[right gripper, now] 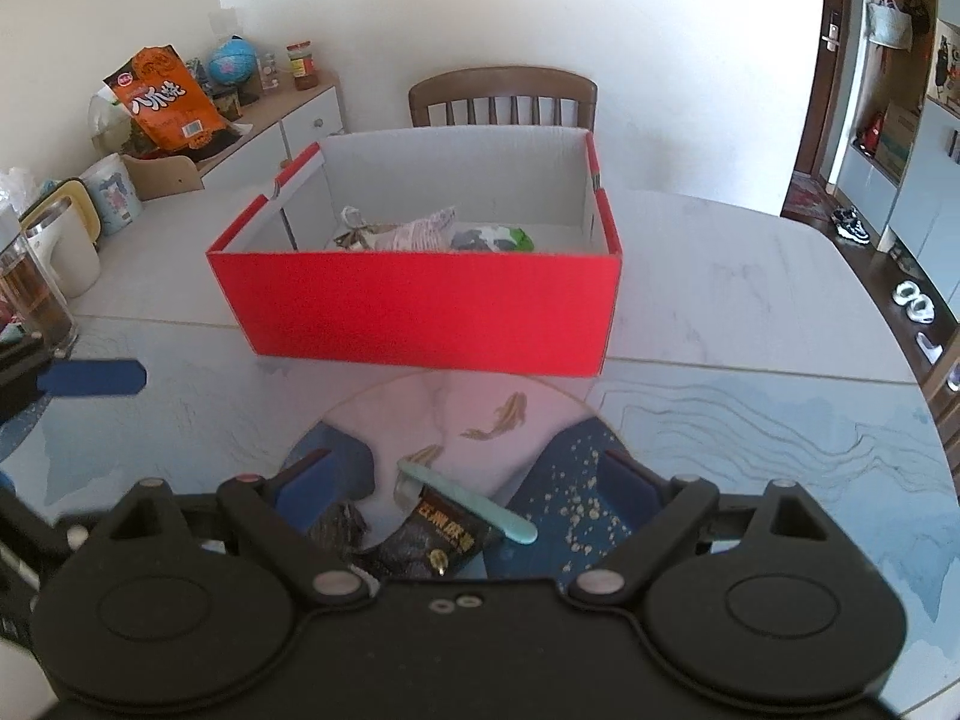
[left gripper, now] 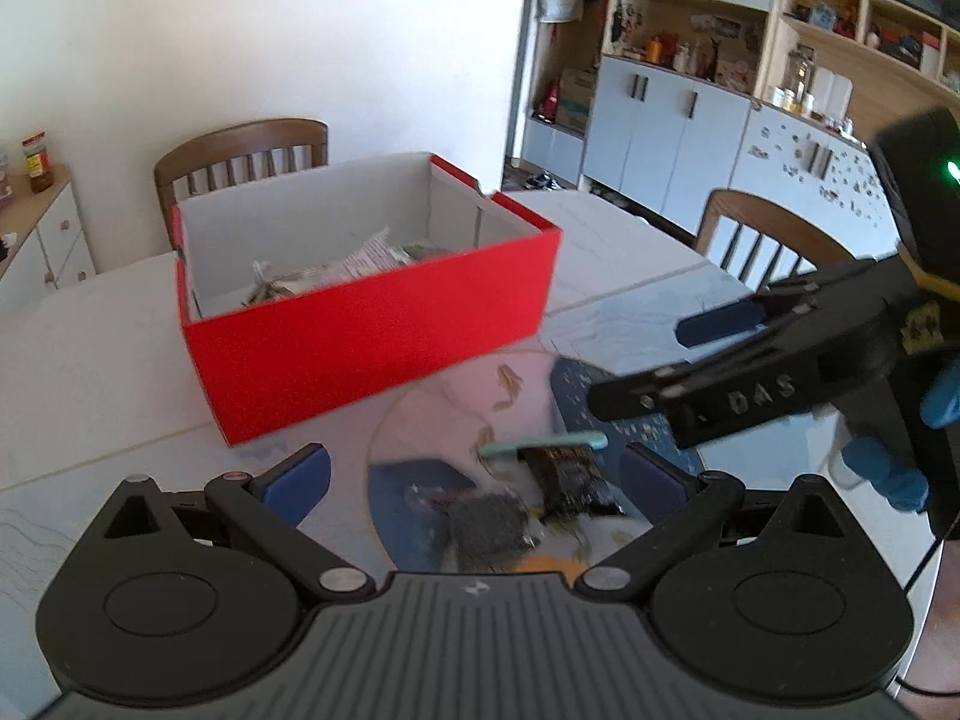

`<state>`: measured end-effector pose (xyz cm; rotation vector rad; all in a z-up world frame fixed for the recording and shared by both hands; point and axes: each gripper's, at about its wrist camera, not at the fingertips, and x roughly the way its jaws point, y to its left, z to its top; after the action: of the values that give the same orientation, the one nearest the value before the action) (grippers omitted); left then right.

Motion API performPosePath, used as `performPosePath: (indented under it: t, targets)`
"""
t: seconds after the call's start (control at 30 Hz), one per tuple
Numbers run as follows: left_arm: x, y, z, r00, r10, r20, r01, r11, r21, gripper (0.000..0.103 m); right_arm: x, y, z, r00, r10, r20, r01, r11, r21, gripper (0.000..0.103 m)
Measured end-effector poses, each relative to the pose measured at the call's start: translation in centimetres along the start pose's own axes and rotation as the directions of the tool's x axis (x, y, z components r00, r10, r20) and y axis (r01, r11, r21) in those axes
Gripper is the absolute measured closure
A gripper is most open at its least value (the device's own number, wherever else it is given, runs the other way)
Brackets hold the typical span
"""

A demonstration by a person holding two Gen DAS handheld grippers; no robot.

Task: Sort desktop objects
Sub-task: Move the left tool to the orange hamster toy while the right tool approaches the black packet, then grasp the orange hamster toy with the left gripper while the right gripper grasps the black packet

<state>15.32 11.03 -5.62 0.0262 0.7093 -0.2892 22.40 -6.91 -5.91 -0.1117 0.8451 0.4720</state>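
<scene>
"DAS" on right tool (left gripper: 663, 360)

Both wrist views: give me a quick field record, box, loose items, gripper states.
box: red box, open top, holding several packets
loose items: black packet, mint green stick across it, dark wrapper beside
surface: round mat on table
left gripper: open, empty, above the items
right gripper: open, empty

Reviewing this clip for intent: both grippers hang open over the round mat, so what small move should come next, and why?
Probably lower the right gripper and close on the dark packet. Both grippers are open and empty; the packet, under a teal stick, lies between the right fingers, while the red box just beyond already holds sorted items.
</scene>
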Motion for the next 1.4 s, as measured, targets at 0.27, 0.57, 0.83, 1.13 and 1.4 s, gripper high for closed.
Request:
performPosePath:
  t: [0.27, 0.57, 0.83, 1.13, 1.4]
  targets:
    - [0.7, -0.7, -2.5, 1.000, -0.006, -0.024, 0.006, 1.000, 0.009, 0.000, 1.0, 0.6, -1.5, 0.999, -0.033, -0.005, 0.033, 0.999, 0.011, 0.010]
    - [1.7, -1.0, -4.2, 0.999, -0.004, -0.045, 0.005, 1.000, 0.026, 0.000, 2.7, 0.9, -2.5, 0.997, -0.082, -0.006, 0.082, 0.994, 0.071, 0.013]
    - [2.5, -1.0, -5.4, 0.997, -0.013, -0.070, 0.016, 0.999, 0.031, 0.001, 4.1, 1.1, -3.0, 0.995, -0.092, -0.032, 0.094, 0.991, 0.096, 0.015]
    - [3.0, -1.2, -6.2, 0.997, -0.017, -0.076, 0.021, 0.999, 0.041, 0.005, 5.9, 1.1, -3.5, 0.991, -0.109, -0.072, 0.118, 0.983, 0.141, 0.023]
    - [3.5, -1.6, -7.1, 0.996, -0.009, -0.090, 0.016, 0.997, 0.077, 0.016, 6.6, 1.2, -4.1, 0.989, -0.103, -0.106, 0.121, 0.977, 0.175, 0.028]
